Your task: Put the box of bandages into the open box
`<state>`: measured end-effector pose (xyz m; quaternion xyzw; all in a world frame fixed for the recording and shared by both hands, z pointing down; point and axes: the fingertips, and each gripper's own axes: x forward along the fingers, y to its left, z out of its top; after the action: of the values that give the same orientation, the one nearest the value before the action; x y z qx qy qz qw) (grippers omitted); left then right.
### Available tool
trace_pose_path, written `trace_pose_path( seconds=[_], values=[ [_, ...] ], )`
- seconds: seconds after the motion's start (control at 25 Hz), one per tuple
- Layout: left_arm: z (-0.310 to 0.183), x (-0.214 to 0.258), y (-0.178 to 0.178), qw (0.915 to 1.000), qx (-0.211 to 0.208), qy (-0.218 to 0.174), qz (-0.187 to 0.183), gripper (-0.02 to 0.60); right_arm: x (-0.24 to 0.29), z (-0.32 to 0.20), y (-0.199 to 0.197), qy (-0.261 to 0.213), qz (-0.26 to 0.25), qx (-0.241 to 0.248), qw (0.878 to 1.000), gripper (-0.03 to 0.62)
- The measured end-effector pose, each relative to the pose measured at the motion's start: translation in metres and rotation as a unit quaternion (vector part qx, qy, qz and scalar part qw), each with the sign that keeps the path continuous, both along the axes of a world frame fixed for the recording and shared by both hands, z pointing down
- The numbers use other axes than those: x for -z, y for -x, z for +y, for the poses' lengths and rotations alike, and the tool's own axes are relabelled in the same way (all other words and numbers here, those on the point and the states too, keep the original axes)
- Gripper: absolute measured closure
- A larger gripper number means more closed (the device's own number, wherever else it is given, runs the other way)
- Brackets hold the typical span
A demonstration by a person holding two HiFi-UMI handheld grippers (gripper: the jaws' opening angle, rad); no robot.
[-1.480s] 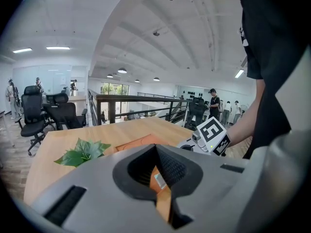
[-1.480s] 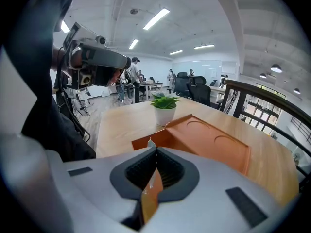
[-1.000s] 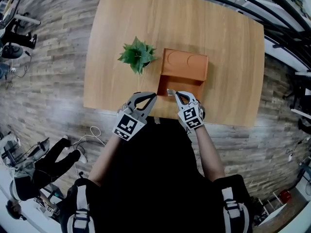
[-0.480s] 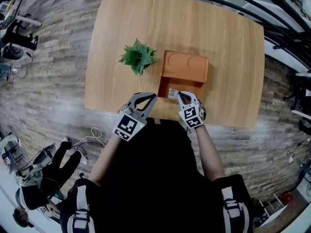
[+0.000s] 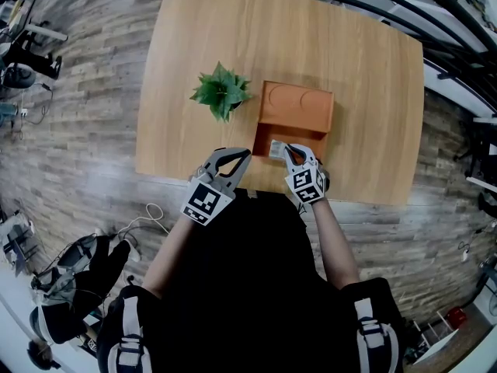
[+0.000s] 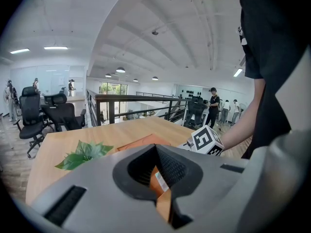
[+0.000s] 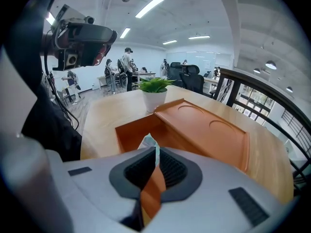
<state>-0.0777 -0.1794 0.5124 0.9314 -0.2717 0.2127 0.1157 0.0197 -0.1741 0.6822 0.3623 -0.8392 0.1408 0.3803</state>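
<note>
We look down on a wooden table (image 5: 349,53) with an orange open box (image 5: 260,140) near its front edge. Its lid (image 5: 297,106), which has two round hollows, is folded back away from us. The box of bandages (image 5: 276,148) lies inside the open box, in the front part of its hollow. From above it shows as a small, flat, pale packet, whitish grey against the orange. Any print on it is too small for us to read. In the right gripper view, only a thin pale edge of it with a faint green tint (image 7: 147,142) shows.

The right gripper (image 5: 287,149) reaches down over the front wall of the open box. Its jaws are almost together and pinch that thin edge. The left gripper (image 5: 245,153) hovers just beside the open box's front left corner, its jaws closed on nothing. A small green plant (image 5: 221,90) in a white pot stands near the box's left side.
</note>
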Motion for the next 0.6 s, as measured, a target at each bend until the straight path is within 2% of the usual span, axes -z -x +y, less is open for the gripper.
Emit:
trace_pose_path(
  seconds=[0.4,0.6],
  values=[
    [0.0003,-0.0007,0.0012,1.0000,0.002,-0.001,-0.003,0.561,-0.0016,-0.0063,-0.0020,-0.008,0.009,-0.006,1.000,0.562],
    [-0.0002,0.0008,0.0027,1.0000,0.007,-0.002,-0.003,0.561,-0.0027,-0.0078,0.0002,-0.002,0.009,-0.004,1.000,0.475]
  ],
)
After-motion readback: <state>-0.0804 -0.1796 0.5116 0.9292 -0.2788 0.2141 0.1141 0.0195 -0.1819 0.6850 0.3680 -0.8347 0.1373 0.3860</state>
